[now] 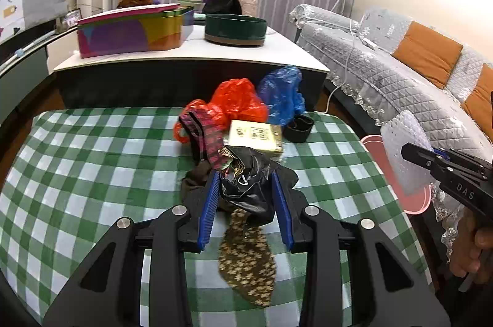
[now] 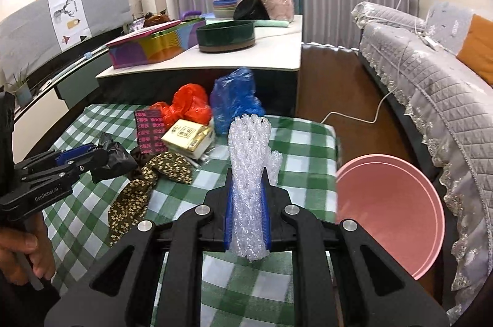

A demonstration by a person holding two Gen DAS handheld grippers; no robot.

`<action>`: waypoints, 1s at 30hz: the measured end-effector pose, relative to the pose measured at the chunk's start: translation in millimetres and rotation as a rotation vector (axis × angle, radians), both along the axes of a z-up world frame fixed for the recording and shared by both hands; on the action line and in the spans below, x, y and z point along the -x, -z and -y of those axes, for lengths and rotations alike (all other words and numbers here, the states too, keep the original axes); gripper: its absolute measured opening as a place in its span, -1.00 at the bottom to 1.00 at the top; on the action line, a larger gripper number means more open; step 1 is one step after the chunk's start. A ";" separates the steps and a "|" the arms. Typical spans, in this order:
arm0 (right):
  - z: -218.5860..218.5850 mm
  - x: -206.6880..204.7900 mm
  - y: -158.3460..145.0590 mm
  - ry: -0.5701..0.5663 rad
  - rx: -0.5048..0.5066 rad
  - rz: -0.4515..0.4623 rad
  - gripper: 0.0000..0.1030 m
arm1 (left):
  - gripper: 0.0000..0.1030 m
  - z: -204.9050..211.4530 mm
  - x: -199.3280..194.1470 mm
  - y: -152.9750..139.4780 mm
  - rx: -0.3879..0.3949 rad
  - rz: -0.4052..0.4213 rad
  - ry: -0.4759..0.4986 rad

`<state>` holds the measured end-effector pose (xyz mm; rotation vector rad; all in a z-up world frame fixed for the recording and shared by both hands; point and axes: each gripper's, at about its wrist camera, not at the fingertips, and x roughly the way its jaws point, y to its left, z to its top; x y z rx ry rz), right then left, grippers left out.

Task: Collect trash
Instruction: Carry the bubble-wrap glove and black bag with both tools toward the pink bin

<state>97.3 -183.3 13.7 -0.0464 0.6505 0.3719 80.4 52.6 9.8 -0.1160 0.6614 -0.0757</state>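
Trash lies heaped along the far middle of the green-checked tablecloth [image 2: 302, 142]. At the left, the left gripper [image 1: 246, 188] has its blue pads pressed against either side of a crumpled black plastic bag [image 1: 252, 182], grasping it just above the cloth; the bag has no clear long axis. Under and beside it lies a brown floral fabric piece [image 1: 246, 262], its long axis running from the near edge away toward the pile. Behind sit a pink-patterned fabric piece [image 2: 149, 129], a yellow-white box [image 2: 188, 137], a red plastic bag [image 2: 188, 103] and a blue plastic bag [image 2: 234, 99], crowded together and touching. Further right, the right gripper [image 2: 248, 203] is clamped on a roll of bubble wrap [image 2: 249, 154], held above the cloth; the roll's long axis follows the fingers and its free end points away from the camera, toward the blue bag. Rightmost, a pink bin [image 2: 397, 213] stands off the table's right edge, beside the grey-covered sofa [image 2: 446, 99].
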 end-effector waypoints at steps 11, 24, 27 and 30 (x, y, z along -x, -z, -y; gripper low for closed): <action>27.4 0.6 -4.3 0.062 -0.007 0.019 -0.71 | -0.33 30.0 -8.5 -4.6 0.012 0.017 0.052; 50.6 2.2 -12.8 0.106 -0.010 0.050 -0.71 | -0.33 55.7 -15.3 -5.9 0.015 0.028 0.093; 55.0 3.7 -15.6 0.111 -0.009 0.060 -0.71 | -0.33 60.6 -16.0 -6.1 0.012 0.030 0.100; 58.4 4.8 -18.3 0.117 -0.010 0.067 -0.71 | -0.33 65.6 -16.8 -5.7 0.010 0.029 0.109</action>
